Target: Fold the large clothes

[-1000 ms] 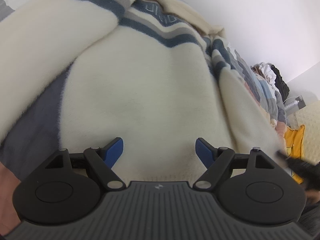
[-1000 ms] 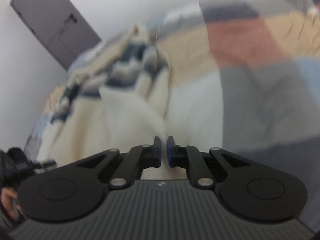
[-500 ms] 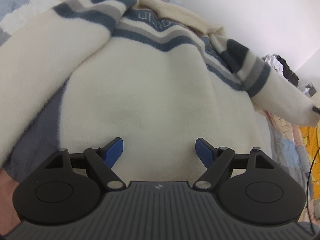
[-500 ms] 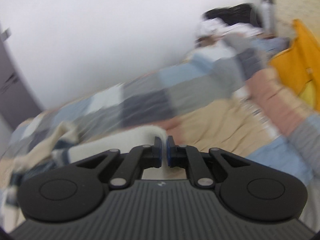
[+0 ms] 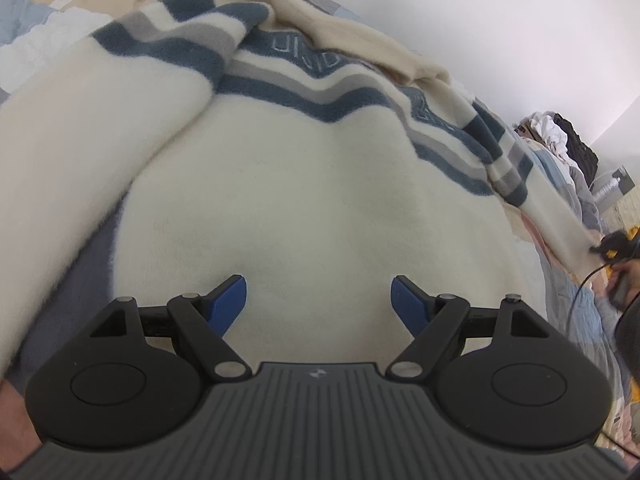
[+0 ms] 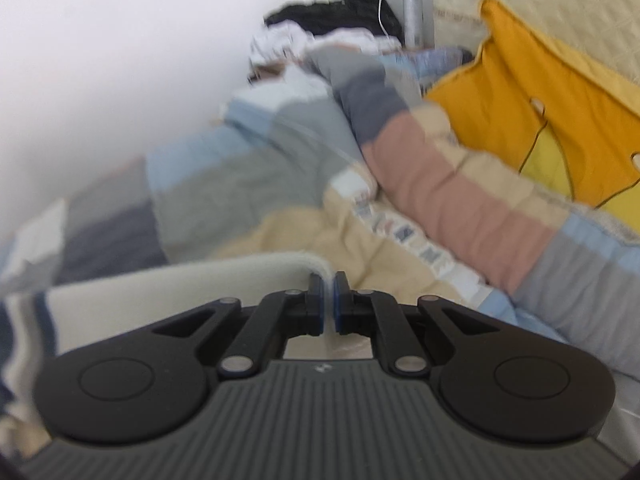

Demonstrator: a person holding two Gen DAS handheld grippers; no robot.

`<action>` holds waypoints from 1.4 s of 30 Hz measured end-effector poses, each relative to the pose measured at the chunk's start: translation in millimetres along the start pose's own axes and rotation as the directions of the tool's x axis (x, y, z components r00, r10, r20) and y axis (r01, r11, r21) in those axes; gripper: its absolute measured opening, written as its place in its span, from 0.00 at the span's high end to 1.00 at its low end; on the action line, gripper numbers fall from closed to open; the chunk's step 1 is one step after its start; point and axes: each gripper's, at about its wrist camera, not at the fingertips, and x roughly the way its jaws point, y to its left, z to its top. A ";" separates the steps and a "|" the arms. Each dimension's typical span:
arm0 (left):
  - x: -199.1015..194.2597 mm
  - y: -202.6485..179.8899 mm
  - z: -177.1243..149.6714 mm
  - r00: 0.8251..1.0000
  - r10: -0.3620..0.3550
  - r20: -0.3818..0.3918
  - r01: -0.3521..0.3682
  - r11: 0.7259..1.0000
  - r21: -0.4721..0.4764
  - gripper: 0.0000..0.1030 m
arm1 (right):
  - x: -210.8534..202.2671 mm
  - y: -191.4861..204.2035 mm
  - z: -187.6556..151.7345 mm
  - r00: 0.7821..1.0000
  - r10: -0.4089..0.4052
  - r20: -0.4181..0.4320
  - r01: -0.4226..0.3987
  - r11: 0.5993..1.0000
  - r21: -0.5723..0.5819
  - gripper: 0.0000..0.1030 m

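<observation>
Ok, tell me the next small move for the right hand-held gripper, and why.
Probably carry the sleeve in over the sweater's cream body and lay it there. The right hand-held gripper is shut on the cuff, the sleeve stretches out to the side, and the left hand-held gripper hovers open above the body, holding nothing.

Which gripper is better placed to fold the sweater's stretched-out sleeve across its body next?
Right. The right gripper is shut on the sleeve cuff; the left gripper hangs open over the sweater body, holding nothing.
</observation>
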 end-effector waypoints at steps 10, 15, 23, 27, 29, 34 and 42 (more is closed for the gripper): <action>-0.7 17.8 24.8 1.000 -0.029 -0.011 0.028 0.993 -0.112 0.19 | 30.7 -9.7 -35.9 1.000 0.024 -0.015 -0.023 0.999 0.039 0.90; -21.5 30.4 27.2 0.994 -0.106 0.011 0.106 0.973 -0.204 0.19 | -10.9 -5.7 -32.9 0.996 0.070 -0.050 -0.073 0.995 -0.061 0.77; -64.4 14.7 10.7 0.981 -0.181 0.075 0.191 0.971 -0.143 0.19 | -133.8 33.9 -57.3 0.943 0.285 -0.170 -0.312 0.937 -0.158 0.41; -84.0 -2.0 -5.2 0.979 -0.181 0.096 0.186 0.981 -0.047 0.19 | -191.9 74.7 -92.9 0.872 0.382 -0.305 -0.438 0.888 -0.142 0.41; -97.1 -9.4 -9.6 0.978 -0.176 0.115 0.178 0.984 -0.010 0.19 | -213.7 94.4 -116.7 0.827 0.419 -0.374 -0.486 0.867 -0.105 0.41; -133.6 -15.9 -15.9 0.957 -0.180 0.228 0.166 0.983 0.077 0.15 | -250.2 145.1 -182.7 0.773 0.373 -0.513 -0.493 0.862 -0.117 0.41; -128.9 10.6 -13.2 0.971 -0.122 0.206 0.118 0.992 0.034 0.15 | -242.5 187.2 -254.7 0.803 0.231 -0.549 -0.344 0.933 -0.110 0.41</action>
